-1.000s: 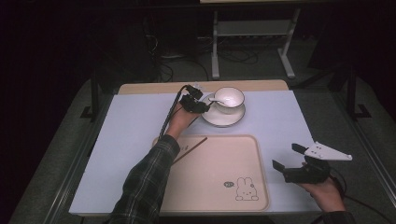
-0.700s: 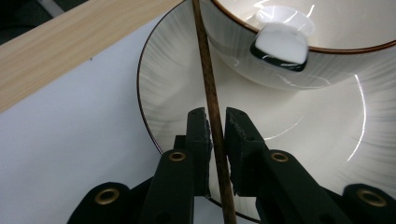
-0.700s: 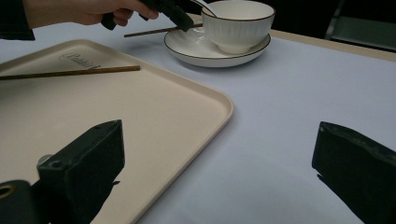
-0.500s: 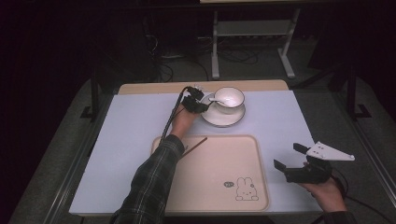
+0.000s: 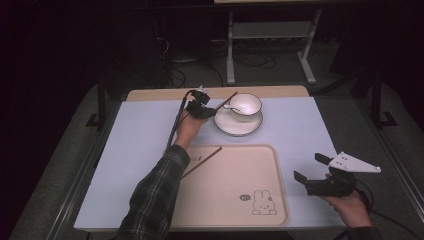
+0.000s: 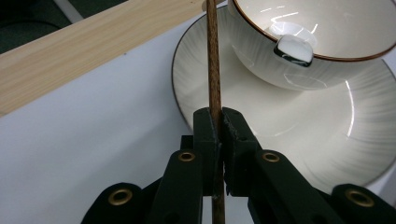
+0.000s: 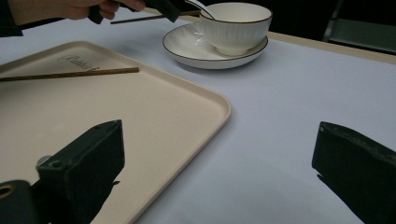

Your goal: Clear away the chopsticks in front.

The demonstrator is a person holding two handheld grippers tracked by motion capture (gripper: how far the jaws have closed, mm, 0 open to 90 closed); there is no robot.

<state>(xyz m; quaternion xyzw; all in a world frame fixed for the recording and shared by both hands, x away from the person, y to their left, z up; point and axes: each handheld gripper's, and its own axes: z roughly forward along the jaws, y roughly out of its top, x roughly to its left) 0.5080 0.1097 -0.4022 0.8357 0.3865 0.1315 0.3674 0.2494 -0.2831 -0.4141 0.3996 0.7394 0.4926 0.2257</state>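
Left gripper [image 5: 201, 107] upper centre of high view, fingers [image 6: 205, 135] just closed, pinching brown chopstick [image 6: 213, 60] beside saucer [image 5: 227, 127]. Bowl [image 5: 246, 106] with spoon [image 6: 293, 48] on saucer. Second chopstick [image 5: 202, 161] on tray [image 5: 235, 175], frame centre. Right gripper [image 5: 320, 175] lower right above surface [image 5: 130, 145], fingers [image 7: 88, 163] spread, holding nothing.

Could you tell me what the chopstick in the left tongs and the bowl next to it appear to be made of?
Chopstick: probably wood, brown and matte with a faint grain.
Bowl: looks like glazed ceramic, glossy cream with bright highlights, fine ribbing outside and a thin brown rim; melamine can't be ruled out.
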